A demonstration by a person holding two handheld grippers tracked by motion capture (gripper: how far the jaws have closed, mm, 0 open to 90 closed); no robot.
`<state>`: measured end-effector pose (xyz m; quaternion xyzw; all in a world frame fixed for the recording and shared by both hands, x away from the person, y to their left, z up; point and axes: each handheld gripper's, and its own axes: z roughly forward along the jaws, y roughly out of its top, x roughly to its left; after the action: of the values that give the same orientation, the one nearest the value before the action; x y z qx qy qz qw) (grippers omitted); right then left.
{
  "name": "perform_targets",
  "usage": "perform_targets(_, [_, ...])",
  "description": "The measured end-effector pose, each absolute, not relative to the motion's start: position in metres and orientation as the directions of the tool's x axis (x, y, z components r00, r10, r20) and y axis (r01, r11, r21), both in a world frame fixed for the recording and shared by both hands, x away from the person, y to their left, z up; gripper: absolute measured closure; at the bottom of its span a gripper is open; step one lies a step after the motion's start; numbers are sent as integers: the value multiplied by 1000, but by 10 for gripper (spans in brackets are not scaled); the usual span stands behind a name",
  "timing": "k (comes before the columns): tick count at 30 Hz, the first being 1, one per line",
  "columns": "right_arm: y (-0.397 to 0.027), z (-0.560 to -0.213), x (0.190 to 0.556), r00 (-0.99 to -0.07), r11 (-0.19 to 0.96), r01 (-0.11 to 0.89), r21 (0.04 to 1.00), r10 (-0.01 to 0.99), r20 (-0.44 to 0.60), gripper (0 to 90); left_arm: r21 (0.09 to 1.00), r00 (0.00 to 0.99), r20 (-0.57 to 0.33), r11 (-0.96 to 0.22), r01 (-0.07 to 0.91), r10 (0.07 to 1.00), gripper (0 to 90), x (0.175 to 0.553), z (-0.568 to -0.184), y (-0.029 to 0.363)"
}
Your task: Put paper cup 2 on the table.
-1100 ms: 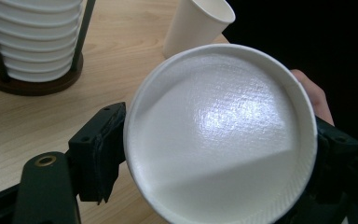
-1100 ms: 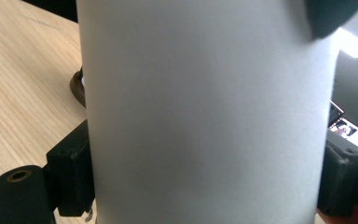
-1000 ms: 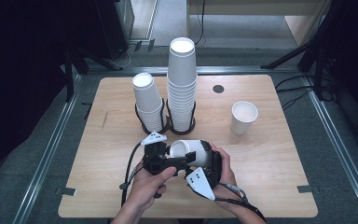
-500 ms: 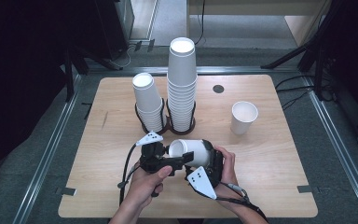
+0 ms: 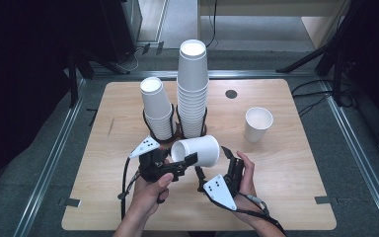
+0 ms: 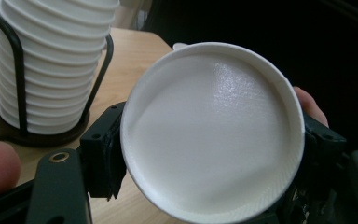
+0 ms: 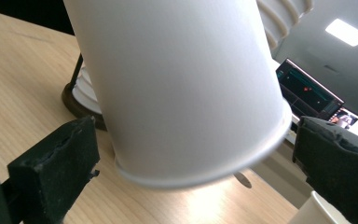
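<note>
A white paper cup (image 5: 197,150) lies on its side in the air over the front of the table. My left gripper (image 5: 182,160) is shut on it near its base; in the left gripper view the cup's round bottom (image 6: 209,116) sits squeezed between the two black jaws of the left gripper (image 6: 212,154). My right gripper (image 5: 214,165) stands just right of it and has just been opening. In the right gripper view the cup's wall (image 7: 177,84) and rim are between the right gripper's (image 7: 196,161) wide jaws, with a gap on each side.
Two stacks of white cups stand in black wire holders behind the grippers, a short stack (image 5: 158,111) and a tall stack (image 5: 193,84). A single upright cup (image 5: 257,123) stands at the right. A small dark disc (image 5: 231,94) marks the wooden table (image 5: 301,197).
The right gripper's jaws have spread away from the cup. The cup stays in the left gripper, in nearly the same place.
</note>
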<state>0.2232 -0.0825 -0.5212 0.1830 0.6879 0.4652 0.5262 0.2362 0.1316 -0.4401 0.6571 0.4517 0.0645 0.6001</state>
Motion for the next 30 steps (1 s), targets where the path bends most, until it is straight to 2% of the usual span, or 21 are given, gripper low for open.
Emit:
perform_targets(12, [-92,-511,219,-345,402,-135,906,838,-423,0,897,616,-429,235,373,661,255,226,-434,141])
perform_targets(18, [-99,-500,218,-368,285,-79,955,882,-294,1,907,619,-418,269,324,665,255,223,-434,144])
perform_targets(21, [-103,-495,218,-368,202,-24,979,909,-196,15,912,622,-409,274,305,667,255,221,-435,143])
perform_targets(24, [-104,-492,217,-328,189,-23,982,926,-186,22,916,622,-400,282,284,672,255,219,-435,142])
perform_targets(30, [-107,-479,212,-349,24,50,998,937,-5,43,923,621,-384,290,252,683,255,218,-440,140])
